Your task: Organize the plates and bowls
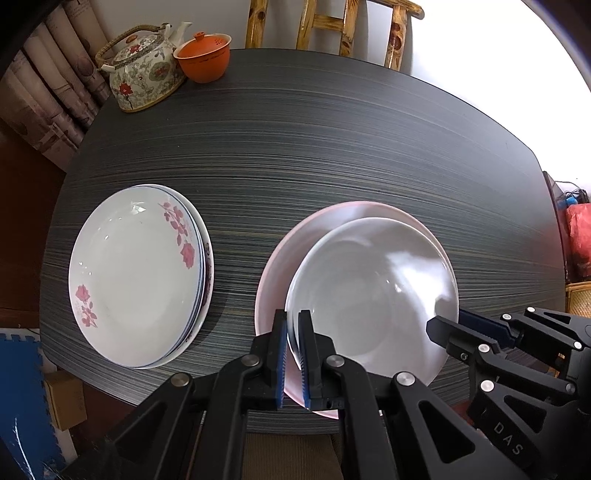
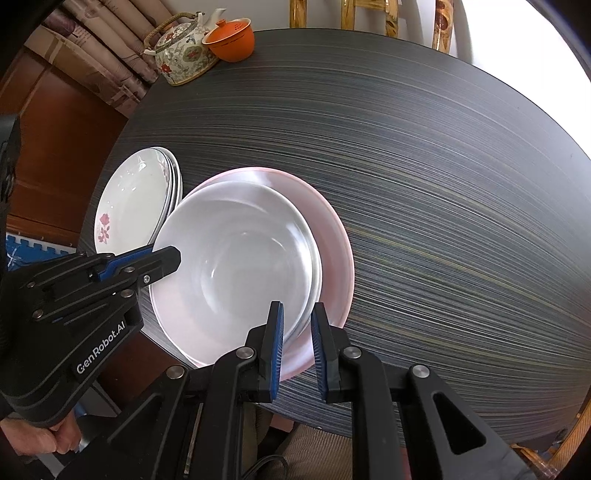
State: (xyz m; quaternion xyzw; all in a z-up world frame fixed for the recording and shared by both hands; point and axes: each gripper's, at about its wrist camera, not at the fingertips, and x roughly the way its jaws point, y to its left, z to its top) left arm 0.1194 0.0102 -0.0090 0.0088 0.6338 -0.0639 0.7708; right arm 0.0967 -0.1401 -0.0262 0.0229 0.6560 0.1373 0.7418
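Dark, streaked laminate makes up the table [image 1: 332, 147] under both of your grippers, its grain running in fine grey lines from side to side. Your left gripper [image 1: 293, 354] has its jaws drawn narrow onto the near rim of the white bowl [image 1: 373, 291], one pad inside the rim and one outside. That bowl sits in the pink plate [image 1: 280, 258], off-centre toward the right. Your right gripper [image 2: 297, 343] straddles the bowl's rim on its own side, jaws narrow but with a sliver of gap showing; whether the pads press the rim I cannot tell.

Left of your left jaws, well apart from the pink plate, lies a stack of flowered plates [image 1: 140, 273] close to the table's edge. Far beyond the jaws, at the back left corner, a floral teapot [image 1: 144, 70] stands touching an orange lidded cup [image 1: 203, 57]. Behind the table's far edge you see a wooden chair [image 1: 332, 26] against a pale wall. A patterned curtain [image 1: 48, 92] hangs at the left, with blue foam matting [image 1: 22, 398] on the floor below it.
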